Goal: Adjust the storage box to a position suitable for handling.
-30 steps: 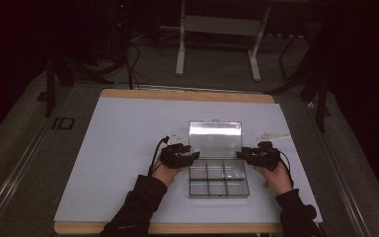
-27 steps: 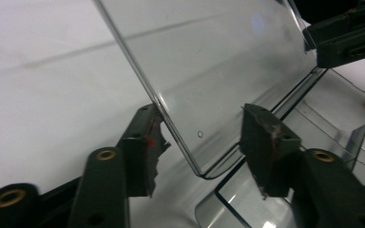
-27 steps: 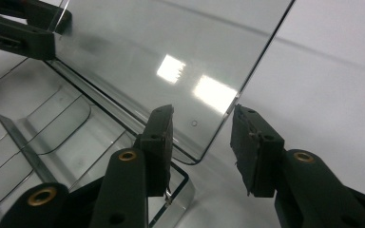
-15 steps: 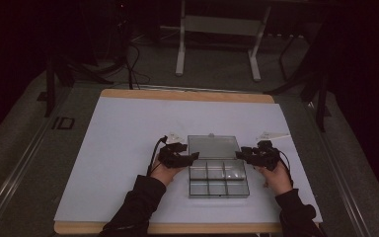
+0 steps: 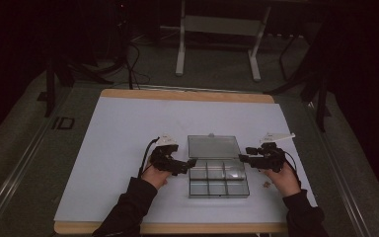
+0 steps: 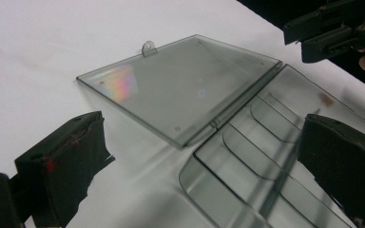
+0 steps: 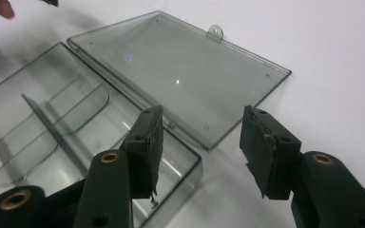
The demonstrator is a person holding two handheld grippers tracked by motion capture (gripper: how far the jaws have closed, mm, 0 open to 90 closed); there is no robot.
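Near the front edge of the table [image 5: 103, 148], midway between its left and right edges, a clear plastic box [image 5: 219, 180] with divided compartments sits on the white surface. Its lid [image 5: 213, 146] is swung fully back on the hinge and lies flat on the table behind the tray. The opening step therefore looks done.

The compartments appear empty in both gripper views, so any filling or sorting is still to come. A few small brown bits [image 5: 266, 184] lie on the table just right of the box, too small to identify.

The left gripper [image 5: 191, 163] hovers at the tray's left rim; its jaws have just been opening and now stand spread wide, with nothing pinched between them. The right gripper [image 5: 242, 158] hovers at the tray's far right corner. Its jaws have also just been opening and stand apart, straddling the corner without pressing on it.
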